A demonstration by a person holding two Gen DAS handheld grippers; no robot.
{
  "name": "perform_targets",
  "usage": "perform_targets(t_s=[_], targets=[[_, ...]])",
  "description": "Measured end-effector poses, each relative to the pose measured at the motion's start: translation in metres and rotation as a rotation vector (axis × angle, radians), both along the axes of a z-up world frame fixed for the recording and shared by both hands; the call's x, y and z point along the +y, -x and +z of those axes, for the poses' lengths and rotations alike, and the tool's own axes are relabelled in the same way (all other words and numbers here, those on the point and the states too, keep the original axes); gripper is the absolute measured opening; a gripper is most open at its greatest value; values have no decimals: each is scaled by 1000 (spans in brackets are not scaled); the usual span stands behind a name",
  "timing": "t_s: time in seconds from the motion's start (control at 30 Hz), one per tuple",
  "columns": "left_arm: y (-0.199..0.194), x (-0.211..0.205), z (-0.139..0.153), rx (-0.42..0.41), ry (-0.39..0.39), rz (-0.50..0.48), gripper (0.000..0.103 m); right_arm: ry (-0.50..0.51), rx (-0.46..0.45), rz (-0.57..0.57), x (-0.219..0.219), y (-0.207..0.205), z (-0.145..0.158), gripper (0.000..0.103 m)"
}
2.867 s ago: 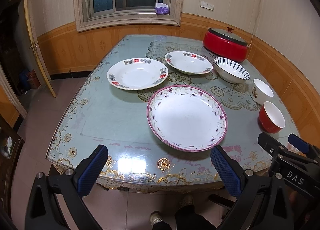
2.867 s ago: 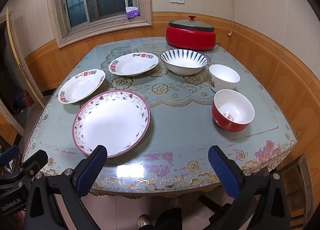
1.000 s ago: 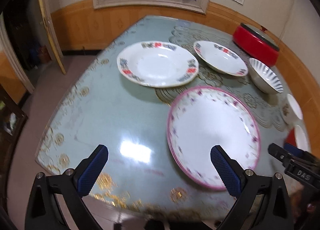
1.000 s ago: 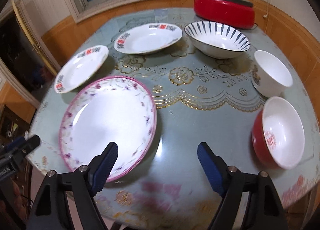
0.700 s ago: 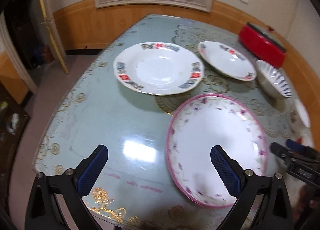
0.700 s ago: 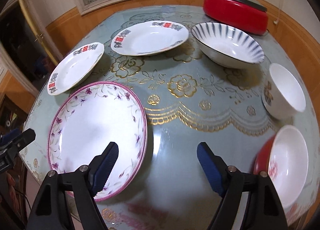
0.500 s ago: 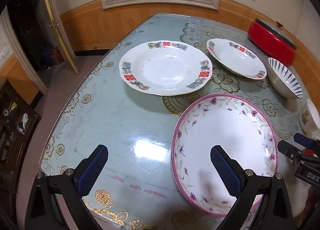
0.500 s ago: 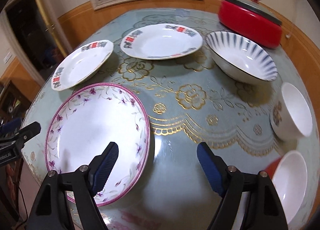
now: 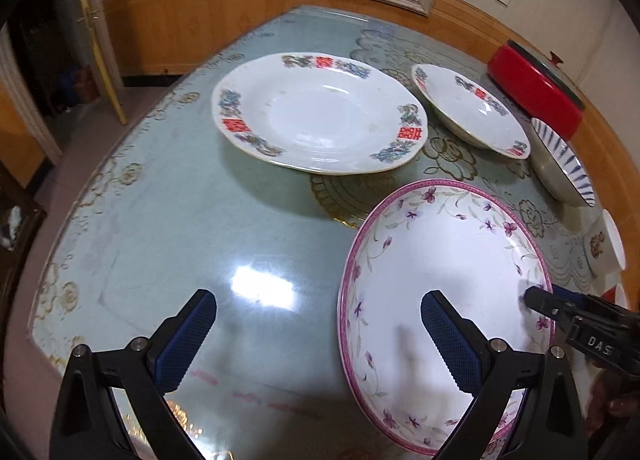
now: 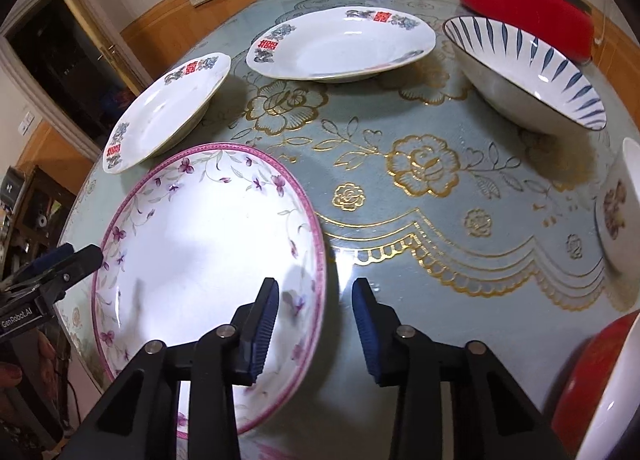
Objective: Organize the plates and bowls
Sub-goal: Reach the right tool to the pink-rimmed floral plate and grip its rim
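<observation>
No stacking is seen to be done: the pink-rimmed plate (image 10: 208, 256) lies flat at the near edge of the table (image 9: 168, 227), two red-marked plates (image 9: 320, 111) apart beyond it, the striped bowl (image 10: 524, 71) and the small bowls to the right. The right gripper (image 10: 316, 316) is set astride the plate's right rim; its jaws have just been closing, the rim between them, not yet pinched. The left gripper (image 9: 320, 336) is held spread wide, empty. All sorting is judged outstanding.

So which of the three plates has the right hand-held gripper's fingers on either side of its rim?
The pink-rimmed floral plate, nearest the right hand-held gripper. The two plates with red characters lie farther back, untouched.
</observation>
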State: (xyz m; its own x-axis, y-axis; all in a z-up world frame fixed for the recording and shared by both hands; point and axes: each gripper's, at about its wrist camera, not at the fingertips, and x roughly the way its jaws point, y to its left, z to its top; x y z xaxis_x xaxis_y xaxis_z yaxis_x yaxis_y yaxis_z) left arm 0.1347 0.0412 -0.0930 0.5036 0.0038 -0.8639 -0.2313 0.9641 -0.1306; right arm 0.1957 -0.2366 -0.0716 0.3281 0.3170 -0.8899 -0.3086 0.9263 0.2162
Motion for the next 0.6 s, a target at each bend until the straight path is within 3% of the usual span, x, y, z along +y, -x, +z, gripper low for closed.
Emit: perform_targets(t_s=[0.07,0.2,0.47,0.6], targets=[[-5,-1,-2,0,11,-38,101,-5,8,-11,3,0,-2,30],[-15,-5,-12,35,22,-116,83,36,-4,-25,10,1,-2,20],[-23,-30,-20,47,-6,-244,59,49,-19,-51,2,1,0,16],[-28,-49,-20,45,-46,-298,59,71,-30,-67,-3,3,3,16]])
